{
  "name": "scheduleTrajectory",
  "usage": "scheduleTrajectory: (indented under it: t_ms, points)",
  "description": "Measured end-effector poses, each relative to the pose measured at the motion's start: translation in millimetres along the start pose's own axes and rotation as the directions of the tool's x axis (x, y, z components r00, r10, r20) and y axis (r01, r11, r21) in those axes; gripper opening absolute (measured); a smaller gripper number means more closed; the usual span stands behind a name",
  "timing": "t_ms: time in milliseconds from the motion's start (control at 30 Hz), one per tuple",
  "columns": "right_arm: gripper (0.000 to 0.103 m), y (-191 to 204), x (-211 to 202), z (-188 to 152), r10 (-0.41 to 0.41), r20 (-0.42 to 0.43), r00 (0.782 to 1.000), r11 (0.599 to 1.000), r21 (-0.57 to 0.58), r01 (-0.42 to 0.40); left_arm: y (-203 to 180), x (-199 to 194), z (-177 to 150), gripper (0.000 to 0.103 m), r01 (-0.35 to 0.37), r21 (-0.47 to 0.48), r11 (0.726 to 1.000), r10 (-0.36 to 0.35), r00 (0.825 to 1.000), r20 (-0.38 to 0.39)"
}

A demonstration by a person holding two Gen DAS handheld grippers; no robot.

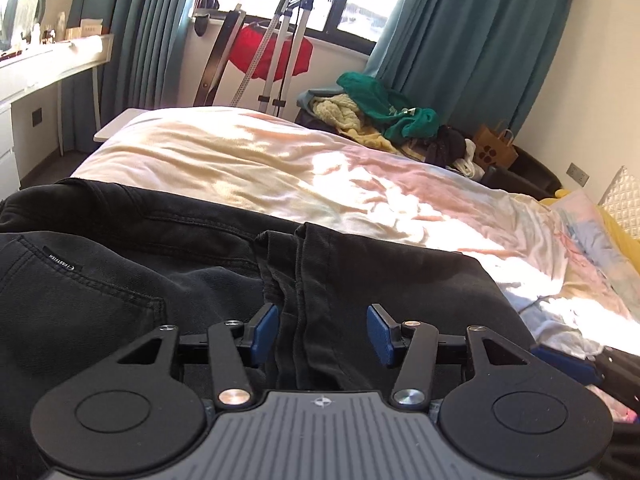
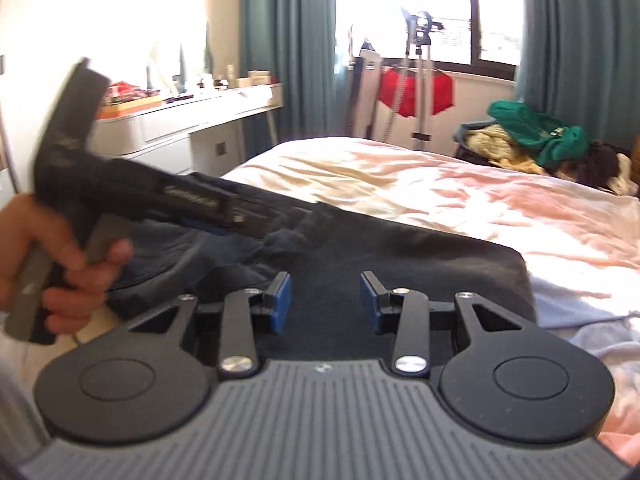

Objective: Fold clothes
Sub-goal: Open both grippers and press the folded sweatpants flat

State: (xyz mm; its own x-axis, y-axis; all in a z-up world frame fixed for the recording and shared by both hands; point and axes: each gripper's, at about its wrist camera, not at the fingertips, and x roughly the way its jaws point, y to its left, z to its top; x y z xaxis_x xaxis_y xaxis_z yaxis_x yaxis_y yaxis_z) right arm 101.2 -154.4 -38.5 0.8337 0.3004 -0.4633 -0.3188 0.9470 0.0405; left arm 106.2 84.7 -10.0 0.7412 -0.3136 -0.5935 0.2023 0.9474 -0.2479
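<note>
The bed (image 1: 248, 160) fills most of both views, covered in a rumpled sheet of pale pink, cream and light blue with strong sunlight across it. Across its near edge lie the black jeans (image 1: 140, 248), folded over so that a back pocket with a small woven label faces up at the left and a doubled seam ridge runs toward the camera in the middle; in the right wrist view the same dark cloth (image 2: 420, 264) ends in a squared, folded corner on the sheet. Beyond the bed hang teal curtains (image 1: 480, 48) on either side of a bright window, and a white counter (image 1: 48, 68) stands along the left wall with small items on top. A pile of clothes (image 1: 372, 112), green and yellow on top, sits past the far right side of the bed, with a red cloth (image 1: 260, 56) draped on a metal stand below the window. The left hand-held gripper (image 1: 322, 332) sits low over the jeans with its blue pads spread wide, the seam ridge lying between them but not pinched. The right hand-held gripper (image 2: 325, 300) is likewise spread apart over the dark cloth, gripping nothing. In the right wrist view a hand (image 2: 52, 264) clasps the blurred handle of the left tool.
</note>
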Motion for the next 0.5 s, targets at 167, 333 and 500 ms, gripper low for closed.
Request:
scheduleTrajectory:
  t_ms: [167,333,500]
  points:
    - [0.04,-35.0,28.8,-7.8,-0.123,-0.065,0.99,0.988,0.082,0.128,-31.8,-9.2,-20.1,0.053,-0.046,0.118,0.992,0.045,0.999,0.005]
    - [0.04,-36.1,25.0,-22.9,-0.152,-0.071,0.986,0.981,0.11,0.159,-34.2,13.5,-32.3,0.052,-0.1,0.143,0.985,0.109,0.992,-0.058]
    - [0.04,-39.8,26.7,-34.2,-0.188,-0.092,0.978,0.971,0.133,0.199,-24.1,35.8,-37.1,0.052,-0.162,0.158,0.974,0.181,0.977,-0.11]
